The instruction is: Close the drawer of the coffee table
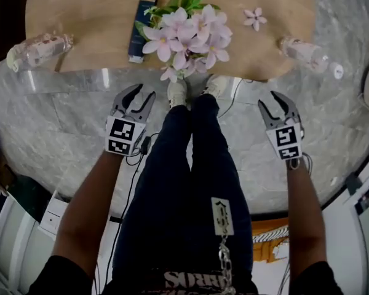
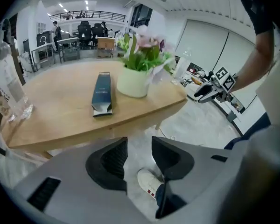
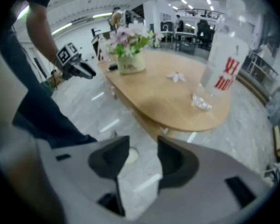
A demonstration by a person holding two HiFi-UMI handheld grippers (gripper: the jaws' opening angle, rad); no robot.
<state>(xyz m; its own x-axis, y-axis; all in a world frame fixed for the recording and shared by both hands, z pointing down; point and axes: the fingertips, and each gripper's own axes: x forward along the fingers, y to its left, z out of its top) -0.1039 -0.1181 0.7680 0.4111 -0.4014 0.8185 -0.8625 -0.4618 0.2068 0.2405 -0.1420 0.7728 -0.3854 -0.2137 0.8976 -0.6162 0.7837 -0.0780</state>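
Hovering near the table [image 1: 92, 23], left gripper [image 1: 145, 92] and right gripper [image 1: 268, 99] gape empty; drawer unseen, probably rigid, easy-sliding: push its front.

Head view: steeply down onto coffee table [image 1: 92, 23]. Left, right gripper views: low, close, facing table; all share flowers [image 1: 184, 39].
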